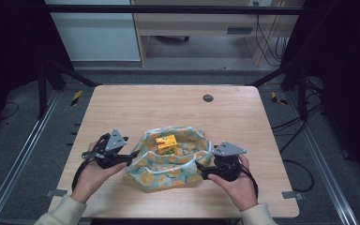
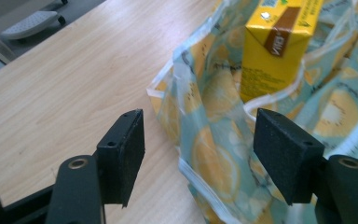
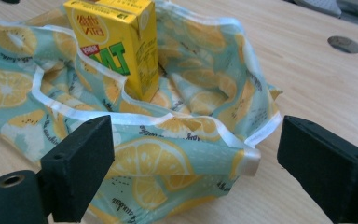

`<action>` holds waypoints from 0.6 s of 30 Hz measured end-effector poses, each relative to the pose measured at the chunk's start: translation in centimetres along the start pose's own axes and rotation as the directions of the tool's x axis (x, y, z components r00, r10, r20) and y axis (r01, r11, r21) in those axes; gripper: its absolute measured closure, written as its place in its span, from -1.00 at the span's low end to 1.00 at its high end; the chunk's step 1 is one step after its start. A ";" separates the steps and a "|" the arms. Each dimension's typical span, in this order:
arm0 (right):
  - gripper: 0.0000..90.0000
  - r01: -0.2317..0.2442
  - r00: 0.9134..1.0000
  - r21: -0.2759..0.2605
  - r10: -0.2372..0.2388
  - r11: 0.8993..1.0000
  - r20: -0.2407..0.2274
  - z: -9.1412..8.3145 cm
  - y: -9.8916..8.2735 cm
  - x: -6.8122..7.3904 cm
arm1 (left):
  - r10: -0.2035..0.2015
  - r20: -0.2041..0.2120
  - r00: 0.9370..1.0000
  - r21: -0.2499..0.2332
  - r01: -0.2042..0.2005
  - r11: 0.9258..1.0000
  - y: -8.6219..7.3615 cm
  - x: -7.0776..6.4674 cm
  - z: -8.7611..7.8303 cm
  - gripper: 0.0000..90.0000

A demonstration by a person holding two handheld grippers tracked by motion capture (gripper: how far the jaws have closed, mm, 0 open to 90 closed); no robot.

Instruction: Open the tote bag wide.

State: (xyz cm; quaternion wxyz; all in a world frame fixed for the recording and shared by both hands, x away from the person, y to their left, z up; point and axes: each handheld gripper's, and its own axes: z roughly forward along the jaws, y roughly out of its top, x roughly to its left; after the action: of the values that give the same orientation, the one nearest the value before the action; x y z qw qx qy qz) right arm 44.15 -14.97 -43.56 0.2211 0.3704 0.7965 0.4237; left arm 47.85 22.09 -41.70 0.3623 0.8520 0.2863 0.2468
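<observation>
A soft bag (image 1: 171, 161) printed with lemons on teal lies open on the wooden table (image 1: 136, 108), near its front edge. A yellow drink carton (image 1: 166, 144) stands upright inside it, also seen as the carton (image 2: 272, 44) and the carton (image 3: 116, 39). My left gripper (image 1: 133, 154) sits at the bag's left rim, open; the bag's edge (image 2: 200, 154) lies between its jaws, untouched by the pads. My right gripper (image 1: 200, 171) is at the bag's right rim, open, with the bag's corner (image 3: 242, 154) loose between the jaws.
A round grey grommet (image 1: 208, 98) sits in the table's far right part. Beyond the table stand a cabinet and desk legs (image 1: 145, 47), with cables (image 1: 267, 42) on the floor. Metal frame rails (image 1: 23, 154) run along both sides.
</observation>
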 end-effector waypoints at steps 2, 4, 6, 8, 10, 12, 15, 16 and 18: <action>-0.82 -0.007 1.000 0.005 0.007 1.000 0.000 0.0 -0.3 -0.1 | 0.001 -0.005 1.000 0.002 -0.001 1.000 0.1 0.1 0.5 -0.25; -0.86 -0.009 1.000 0.015 0.010 1.000 -0.008 0.2 -0.6 -0.1 | 0.013 -0.001 1.000 0.031 -0.013 0.999 0.1 0.3 1.2 -0.27; -0.87 -0.010 1.000 0.025 0.010 1.000 -0.016 0.5 -0.9 0.0 | 0.011 0.003 1.000 0.051 -0.011 0.999 0.0 0.4 2.0 -0.28; -0.88 -0.006 1.000 0.031 0.006 1.000 -0.027 0.9 -0.9 0.3 | -0.008 0.020 1.000 0.057 0.007 0.998 -0.2 0.5 3.0 -0.29; -0.89 0.005 0.999 0.056 -0.003 0.998 -0.039 1.6 -1.0 0.8 | -0.024 0.029 0.999 0.069 0.022 0.997 -0.3 0.5 4.0 -0.29; -0.88 0.002 0.999 0.105 0.003 0.994 -0.049 2.5 -1.2 1.4 | -0.024 0.025 0.999 0.078 0.022 0.997 -0.4 0.5 4.6 -0.29; -0.86 0.048 0.997 0.184 -0.037 0.982 -0.066 3.5 -1.7 2.3 | -0.011 0.010 1.000 0.082 0.010 0.997 -0.4 0.4 5.1 -0.28; -0.77 0.063 0.996 0.204 -0.049 0.977 -0.073 3.7 -1.9 2.6 | -0.010 0.006 1.000 0.085 0.009 0.996 -0.4 0.4 5.2 -0.27; -0.46 0.073 0.996 0.229 -0.059 0.971 -0.068 3.8 -2.0 2.7 | -0.011 0.008 1.000 0.100 0.010 0.995 -0.6 0.5 5.4 -0.24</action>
State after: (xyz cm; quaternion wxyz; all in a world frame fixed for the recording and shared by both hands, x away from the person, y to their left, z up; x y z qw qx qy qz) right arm 44.16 -11.69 -47.40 0.1663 0.3537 0.8587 0.3316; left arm 51.41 20.19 -45.35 0.3219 0.8684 0.3013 0.2268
